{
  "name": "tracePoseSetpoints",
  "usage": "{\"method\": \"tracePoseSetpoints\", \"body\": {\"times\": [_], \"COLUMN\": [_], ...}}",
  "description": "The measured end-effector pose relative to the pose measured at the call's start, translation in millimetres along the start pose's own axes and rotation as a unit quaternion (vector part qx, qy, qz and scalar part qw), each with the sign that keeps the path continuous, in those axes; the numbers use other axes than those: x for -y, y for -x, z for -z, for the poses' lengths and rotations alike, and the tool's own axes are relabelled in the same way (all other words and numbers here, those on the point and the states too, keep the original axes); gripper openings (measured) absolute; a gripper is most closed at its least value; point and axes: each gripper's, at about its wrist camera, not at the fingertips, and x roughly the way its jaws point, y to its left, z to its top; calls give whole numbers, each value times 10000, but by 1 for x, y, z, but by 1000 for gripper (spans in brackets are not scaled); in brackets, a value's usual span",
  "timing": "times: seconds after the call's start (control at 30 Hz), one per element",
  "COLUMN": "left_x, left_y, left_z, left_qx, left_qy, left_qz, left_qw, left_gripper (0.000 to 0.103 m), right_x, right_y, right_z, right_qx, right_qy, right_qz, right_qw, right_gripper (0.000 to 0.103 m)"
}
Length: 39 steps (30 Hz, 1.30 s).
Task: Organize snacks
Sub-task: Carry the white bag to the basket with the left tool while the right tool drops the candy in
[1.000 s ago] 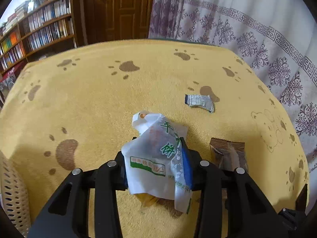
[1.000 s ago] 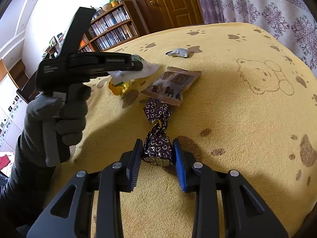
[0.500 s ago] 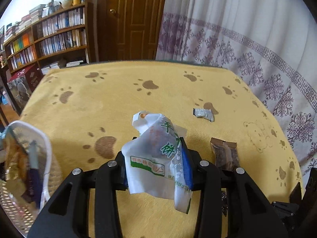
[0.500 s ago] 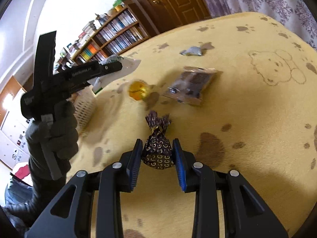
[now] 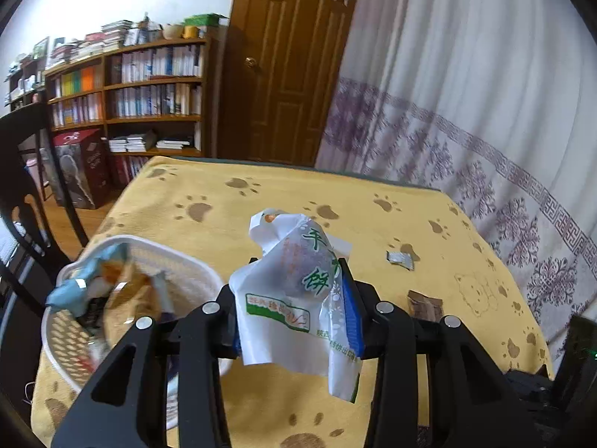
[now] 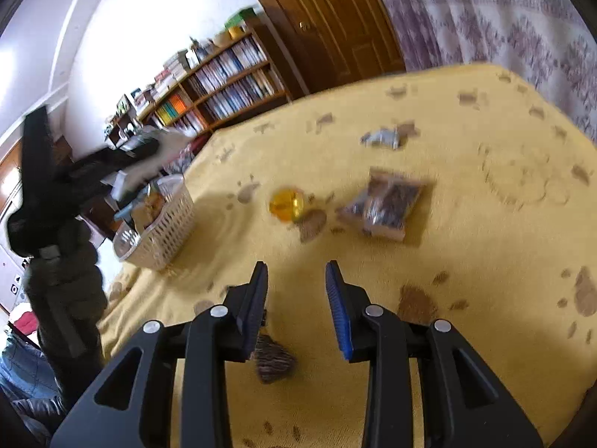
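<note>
Left gripper [image 5: 294, 310] first: its fingers are pinching a white plastic snack packet with green lettering [image 5: 294, 298], clamped across the middle so the loose ends flop above and below. It hangs at centre frame, just right of a white perforated plastic basket [image 5: 186, 265] at lower left, which already holds several wrappers. My read: the packet is gripped mid-body to keep it from slipping on its way over the rim, and the drop has not happened yet.

Right gripper [image 6: 296, 298] now: fingers spread apart, nothing between them. Below them, low in the frame, a dark patterned twist-wrapped candy [image 6: 274, 360] lies on the yellow paw-print cloth covering the tabletop [image 6: 485, 261], partly hidden behind the left finger. Whether it touches that finger, I cannot tell.

Further out in the right view, a round amber sweet [image 6: 287, 205] sits mid-frame, a brown rectangular snack packet [image 6: 388, 205] to its right, and a small silver foil wrapper [image 6: 384, 138] beyond. All are motion-blurred, so labels are unreadable. The gloved hand [image 6: 63, 272] holding the other tool is at far left, cut off by the frame edge.
</note>
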Motion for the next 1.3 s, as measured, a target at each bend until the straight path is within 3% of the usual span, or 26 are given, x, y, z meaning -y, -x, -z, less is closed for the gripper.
{"method": "tracePoseSetpoints", "body": {"times": [0.4, 0.57, 0.67, 0.87, 1.07, 1.3], "left_x": [-42, -55, -62, -83, -98, -111], "left_y": [36, 45, 49, 63, 74, 85], "left_z": [-8, -11, -15, -21, -26, -28], "left_qx": [325, 421, 486, 667, 791, 911], "left_qy": [373, 484, 555, 763, 931, 1013], "left_qz": [-159, -246, -295, -348, -359, -322], "left_qw": [9986, 9976, 9968, 9942, 9919, 9902], "left_gripper": [41, 41, 41, 41, 41, 41], "right_x": [-57, -82, -86, -87, -129, -185], "right_y": [-42, -47, -45, -37, -26, -57], "right_z": [48, 71, 73, 44, -2, -53], "right_qx": [-970, -1020, -965, -873, -323, -38], "right_qy": [1090, 1849, 1992, 1516, 1650, 1624], "right_qz": [-211, 432, 670, 163, -364, -838], "right_qw": [9891, 9765, 9729, 9844, 9851, 9832], "right_gripper": [37, 35, 27, 27, 27, 27]}}
